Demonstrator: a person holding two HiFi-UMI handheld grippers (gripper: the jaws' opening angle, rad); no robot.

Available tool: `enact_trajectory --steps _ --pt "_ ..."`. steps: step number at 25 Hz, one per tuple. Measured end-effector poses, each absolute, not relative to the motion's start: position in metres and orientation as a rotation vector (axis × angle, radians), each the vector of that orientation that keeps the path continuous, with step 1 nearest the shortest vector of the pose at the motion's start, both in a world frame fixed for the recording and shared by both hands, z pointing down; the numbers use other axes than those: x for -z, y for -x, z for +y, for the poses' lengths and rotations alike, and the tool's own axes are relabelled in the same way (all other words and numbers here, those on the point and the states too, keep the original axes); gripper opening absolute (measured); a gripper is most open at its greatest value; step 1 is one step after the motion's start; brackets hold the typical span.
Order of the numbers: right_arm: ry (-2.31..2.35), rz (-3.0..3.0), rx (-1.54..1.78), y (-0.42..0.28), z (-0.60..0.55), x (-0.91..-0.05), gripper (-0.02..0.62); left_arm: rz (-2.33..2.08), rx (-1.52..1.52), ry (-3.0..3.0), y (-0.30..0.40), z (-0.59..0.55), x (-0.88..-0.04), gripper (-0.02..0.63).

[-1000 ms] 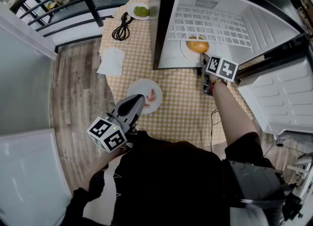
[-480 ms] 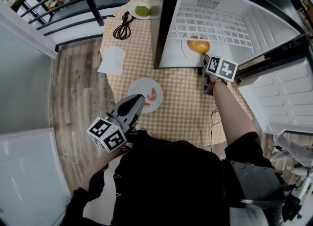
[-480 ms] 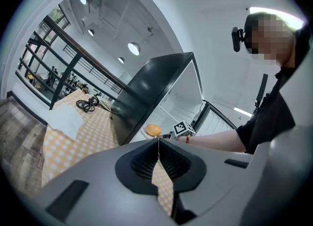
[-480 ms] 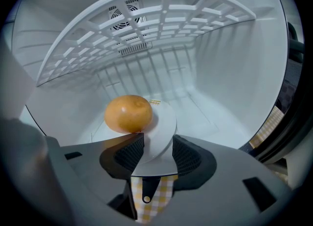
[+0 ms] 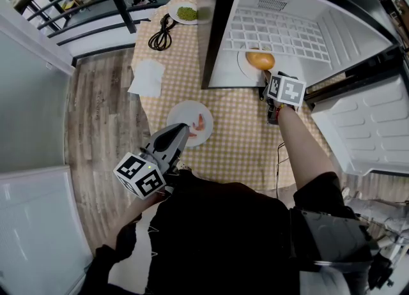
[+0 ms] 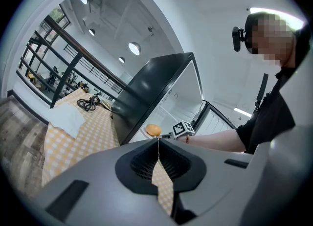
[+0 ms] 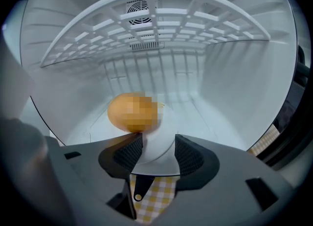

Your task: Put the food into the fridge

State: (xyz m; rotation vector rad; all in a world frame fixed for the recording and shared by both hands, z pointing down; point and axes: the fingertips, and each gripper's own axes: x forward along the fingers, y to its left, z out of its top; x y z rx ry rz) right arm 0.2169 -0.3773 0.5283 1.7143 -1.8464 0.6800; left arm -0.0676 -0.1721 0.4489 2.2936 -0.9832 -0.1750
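The left gripper [image 5: 183, 129] hangs over the near edge of the surface [image 5: 236, 143], its fingers [image 6: 145, 160] pressed together on nothing. It points at the plate of pink food [image 5: 176, 113], which is not yet stowed. A further plate of green food [image 5: 185, 14] stands well apart at the far end. The job is judged about one third done. Further right, inside the open fridge [image 5: 211, 32], the round orange food [image 5: 260, 60] sits on its white plate [image 5: 242, 65] on the fridge floor, close to the front lip. The right gripper [image 7: 157, 149] is at that plate. Its fingers [image 7: 129, 154] have just been opening and now stand spread, with the plate's rim between them but not pinched. Main hazard: a withdrawal that is not straight and level could catch a finger on the rim. That would drag the plate over the lip or tip it, and the rounded food looks likely to roll off. Second hazard: the plate may sit too far forward, so the fridge door [image 5: 370, 128] at far right could strike it on closing.
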Motion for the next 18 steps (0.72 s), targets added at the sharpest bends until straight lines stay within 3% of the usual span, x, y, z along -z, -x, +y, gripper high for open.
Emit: enact_trajectory --steps 18 --pt "-1.852 -1.939 -0.773 -0.231 -0.362 -0.500 0.201 -0.951 0.159 -2.328 0.064 -0.171 -0.439 0.017"
